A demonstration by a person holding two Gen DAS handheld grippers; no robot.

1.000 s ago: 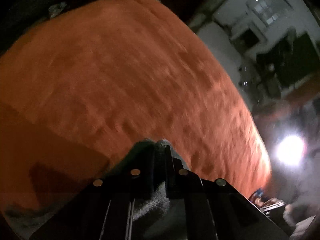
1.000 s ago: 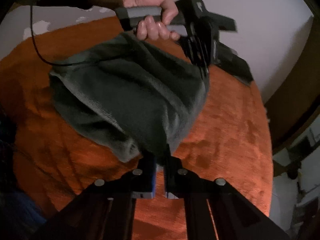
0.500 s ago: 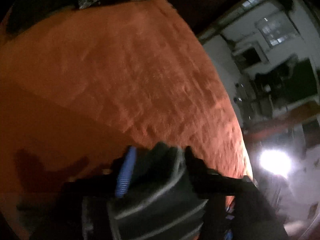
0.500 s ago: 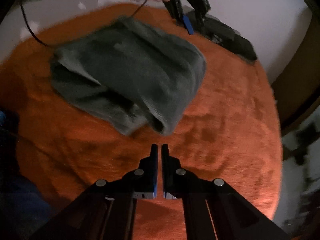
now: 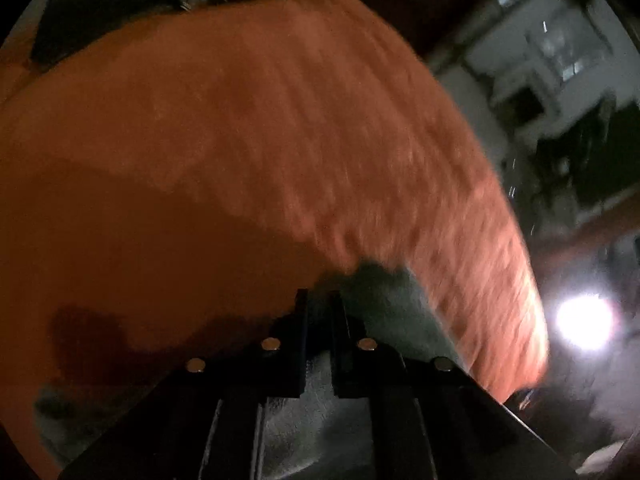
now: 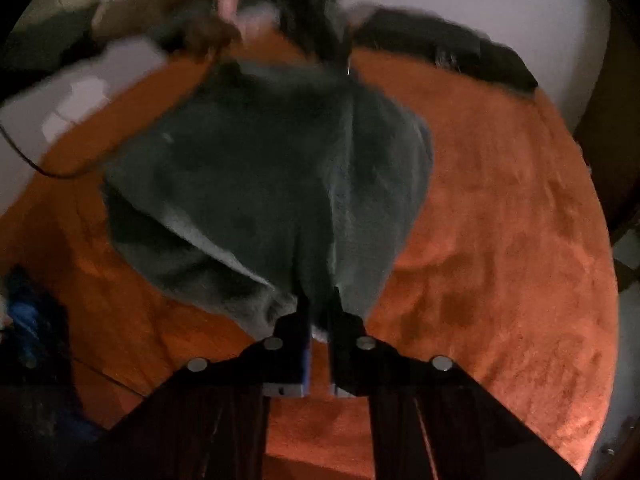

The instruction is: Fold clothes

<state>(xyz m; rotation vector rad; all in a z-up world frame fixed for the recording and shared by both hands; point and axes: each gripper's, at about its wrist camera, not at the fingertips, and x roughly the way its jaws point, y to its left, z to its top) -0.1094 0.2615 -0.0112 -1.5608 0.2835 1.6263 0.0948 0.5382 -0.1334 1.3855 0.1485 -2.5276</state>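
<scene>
A dark grey fleecy garment (image 6: 272, 176) hangs spread over the orange bedcover (image 6: 500, 240). In the right wrist view my right gripper (image 6: 320, 308) is shut on its near corner. The cloth runs up from there to my left gripper (image 6: 316, 24), blurred at the top and held by a person's hand (image 6: 230, 0). In the left wrist view the left gripper (image 5: 318, 300) is shut with grey garment (image 5: 384, 300) pinched between its fingers and bunched beneath them. The bedcover (image 5: 240, 140) fills that view.
A long dark item (image 6: 460, 48) lies along the far edge of the bedcover, also visible as the dark item (image 5: 140, 4). A black cable (image 6: 48, 170) trails at the left. The bedcover ends at the right near a bright lamp (image 5: 584, 322).
Half a second ago the garment lay on the bedcover and my right gripper was shut on nothing. Now both grippers hold it and it is stretched between them.
</scene>
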